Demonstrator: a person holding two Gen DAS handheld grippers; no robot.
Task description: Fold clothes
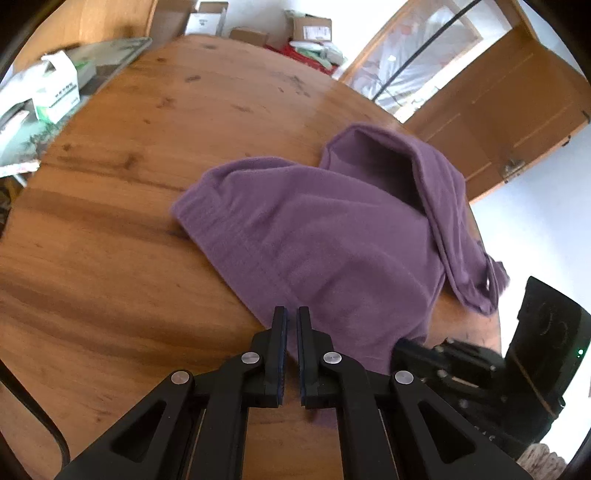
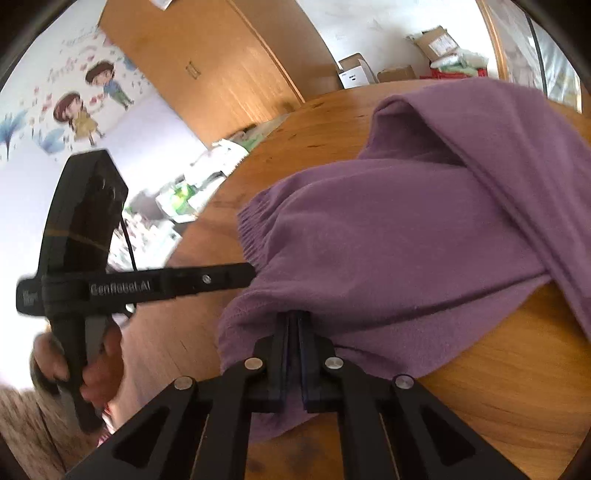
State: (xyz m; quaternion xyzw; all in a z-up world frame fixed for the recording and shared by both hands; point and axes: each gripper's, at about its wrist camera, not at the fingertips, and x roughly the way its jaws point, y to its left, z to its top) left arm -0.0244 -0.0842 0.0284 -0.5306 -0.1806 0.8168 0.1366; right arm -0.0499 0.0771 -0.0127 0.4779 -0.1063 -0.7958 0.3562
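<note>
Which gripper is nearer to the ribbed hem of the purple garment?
Left. The left gripper has its tips right at the ribbed hem of the purple garment. The right gripper is shut on a plain edge lower down, away from the ribbing.

- round wooden table (image 1: 110, 236), knots and dark grain streaks across the top
- white carton with green print (image 1: 61, 90) just off the table's far-left edge, on a cluttered lower surface
- cardboard boxes (image 1: 310, 27) stacked against the far wall, one open
- red crate (image 2: 456, 72) with pale bags on top, near those boxes
- wooden door (image 1: 517, 122) at far right, metal latch on it
- cartoon wall mural (image 2: 81, 107) of two children, on the left wall
</note>
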